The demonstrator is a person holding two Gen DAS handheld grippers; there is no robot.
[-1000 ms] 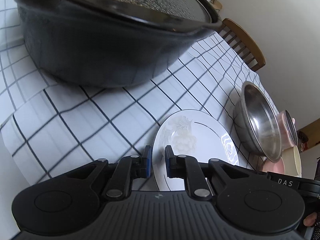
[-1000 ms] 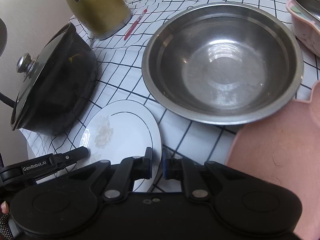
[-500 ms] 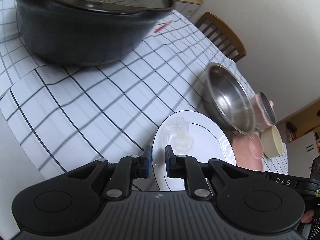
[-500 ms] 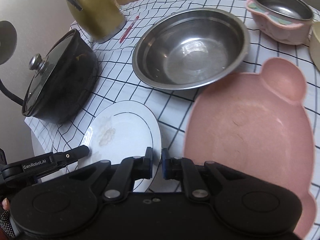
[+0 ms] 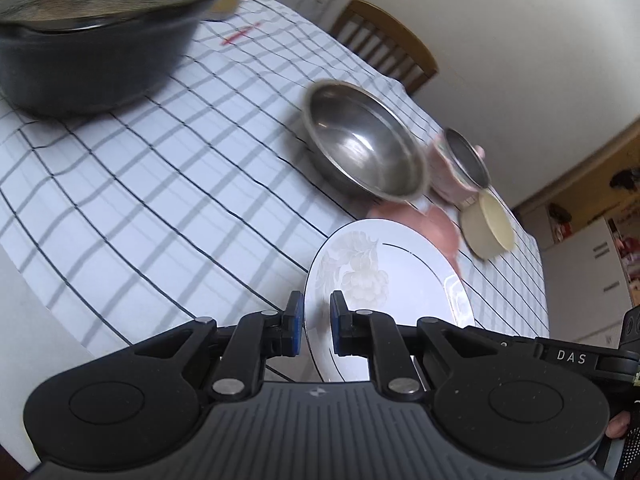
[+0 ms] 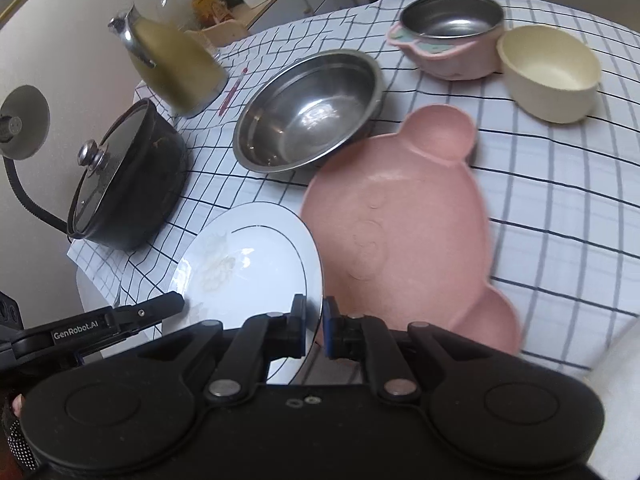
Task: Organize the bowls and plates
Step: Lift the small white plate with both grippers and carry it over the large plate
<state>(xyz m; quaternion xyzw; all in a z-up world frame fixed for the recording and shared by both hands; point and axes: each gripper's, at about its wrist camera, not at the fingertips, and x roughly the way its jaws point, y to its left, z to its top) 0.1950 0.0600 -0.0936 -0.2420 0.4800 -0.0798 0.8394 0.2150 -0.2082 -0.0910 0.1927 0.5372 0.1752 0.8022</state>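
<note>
Both grippers hold one white plate with a floral print [image 5: 384,276], lifted above the checked tablecloth. My left gripper [image 5: 314,330] is shut on its near rim. My right gripper [image 6: 314,330] is shut on the opposite rim of the plate [image 6: 248,264]. A pink bear-shaped plate [image 6: 404,220] lies right of it. A large steel bowl [image 6: 308,112] sits behind. A small steel bowl in a pink holder [image 6: 452,28] and a cream bowl [image 6: 550,72] stand at the far right.
A black lidded pot [image 6: 120,176] stands at the left, with a gold kettle [image 6: 176,64] and a red pen [image 6: 232,92] behind it. A wooden chair [image 5: 384,44] is at the table's far side. The table edge is near in both views.
Both grippers have risen and pulled back with the white plate, lifting it off the cloth. The pot and bowls look farther away now.
</note>
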